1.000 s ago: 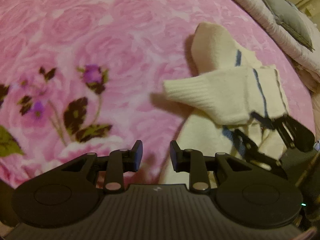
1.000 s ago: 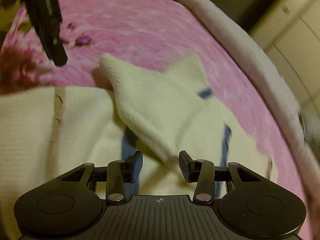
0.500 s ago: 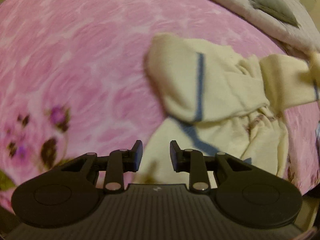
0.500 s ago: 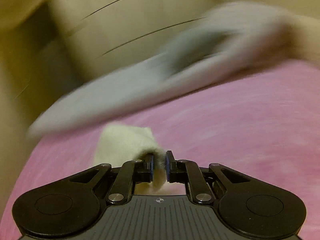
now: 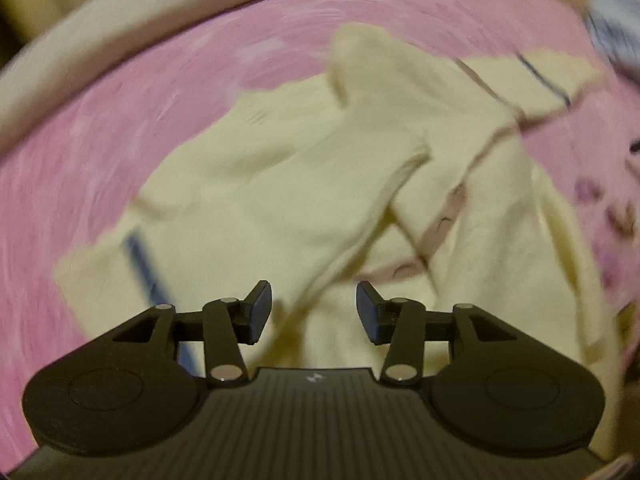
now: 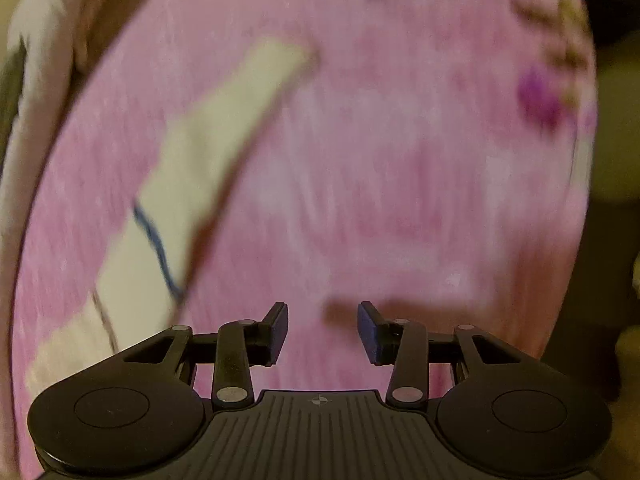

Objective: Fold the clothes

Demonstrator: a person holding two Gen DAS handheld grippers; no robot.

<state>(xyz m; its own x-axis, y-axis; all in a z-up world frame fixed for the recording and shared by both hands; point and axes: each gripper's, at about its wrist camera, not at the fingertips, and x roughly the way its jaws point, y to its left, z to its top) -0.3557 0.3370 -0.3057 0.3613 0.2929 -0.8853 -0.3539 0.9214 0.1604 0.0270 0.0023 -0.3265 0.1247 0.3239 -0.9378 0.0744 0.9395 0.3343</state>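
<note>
left wrist view is filled first by the pink blanket (image 5: 120, 128), spread over what is judged to be a bed, with pale bedding at the upper edge. across the middle a cream sweater (image 5: 280, 184) with blue stripes is seen lying rumpled, sleeves crossed, not folded flat. at the bottom centre the left gripper (image 5: 314, 312) is held with its tongs apart over the cloth, nothing clamped. in the right wrist view one sleeve (image 6: 208, 152) is stretched along the left side, and the right gripper (image 6: 322, 334) is held with tongs apart above bare blanket. both views are blurred. bunched layers could be pinched together, so a crooked fold may be made.
</note>
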